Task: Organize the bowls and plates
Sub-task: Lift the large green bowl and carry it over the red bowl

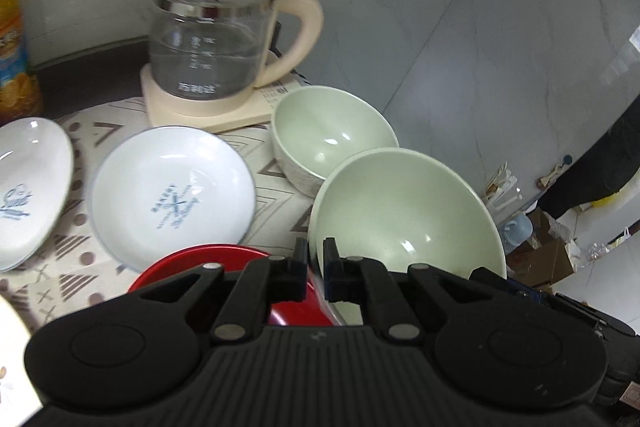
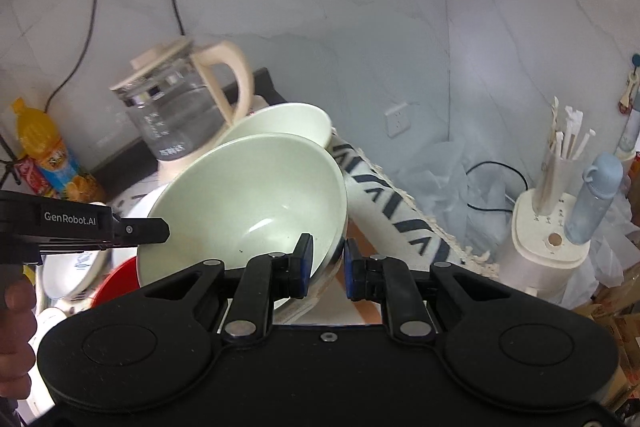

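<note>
**Pale-green bowl pinched from both sides**

Pale-green, glossy and tilted, the large bowl (image 2: 244,203) hangs between my two tools: my right gripper (image 2: 327,269) clenches its near rim, my left gripper (image 1: 316,269) is clamped on the opposite edge, above the red plate (image 1: 208,263). I judge it wants a level carry and an even grip, since the glaze looks slippery. At twelve o'clock sits the smaller green bowl (image 1: 332,135), a likely nest for it. The glass kettle (image 1: 212,43) stands close at eleven, white plates (image 1: 172,195) at nine, table edge at three.
</note>
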`<control>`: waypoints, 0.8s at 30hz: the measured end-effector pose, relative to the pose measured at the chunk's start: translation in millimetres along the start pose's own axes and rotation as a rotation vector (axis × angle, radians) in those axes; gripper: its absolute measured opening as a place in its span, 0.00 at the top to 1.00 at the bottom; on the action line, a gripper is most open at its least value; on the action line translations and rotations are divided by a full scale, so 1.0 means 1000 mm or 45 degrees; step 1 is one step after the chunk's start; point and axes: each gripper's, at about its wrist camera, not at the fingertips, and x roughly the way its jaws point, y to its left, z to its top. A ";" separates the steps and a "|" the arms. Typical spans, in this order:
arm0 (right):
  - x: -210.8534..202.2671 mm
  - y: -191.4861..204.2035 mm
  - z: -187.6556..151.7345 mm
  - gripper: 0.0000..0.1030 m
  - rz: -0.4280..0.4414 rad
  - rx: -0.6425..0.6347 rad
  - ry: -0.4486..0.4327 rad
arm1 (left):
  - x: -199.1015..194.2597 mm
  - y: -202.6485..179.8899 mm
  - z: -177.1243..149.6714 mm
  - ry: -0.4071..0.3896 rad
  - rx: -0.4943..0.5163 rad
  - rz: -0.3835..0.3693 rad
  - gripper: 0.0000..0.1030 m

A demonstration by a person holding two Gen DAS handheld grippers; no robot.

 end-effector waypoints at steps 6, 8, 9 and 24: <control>-0.017 0.021 -0.003 0.86 0.038 -0.033 -0.037 | -0.031 0.016 -0.009 -0.038 -0.035 0.035 0.95; -0.021 0.028 -0.005 0.86 0.048 -0.043 -0.041 | -0.040 0.020 -0.011 -0.052 -0.042 0.042 0.95; -0.023 0.032 -0.006 0.86 0.053 -0.047 -0.042 | -0.044 0.024 -0.013 -0.056 -0.049 0.046 0.95; -0.027 0.081 -0.028 0.86 0.132 -0.113 0.018 | -0.074 0.069 -0.037 -0.042 -0.154 0.125 0.95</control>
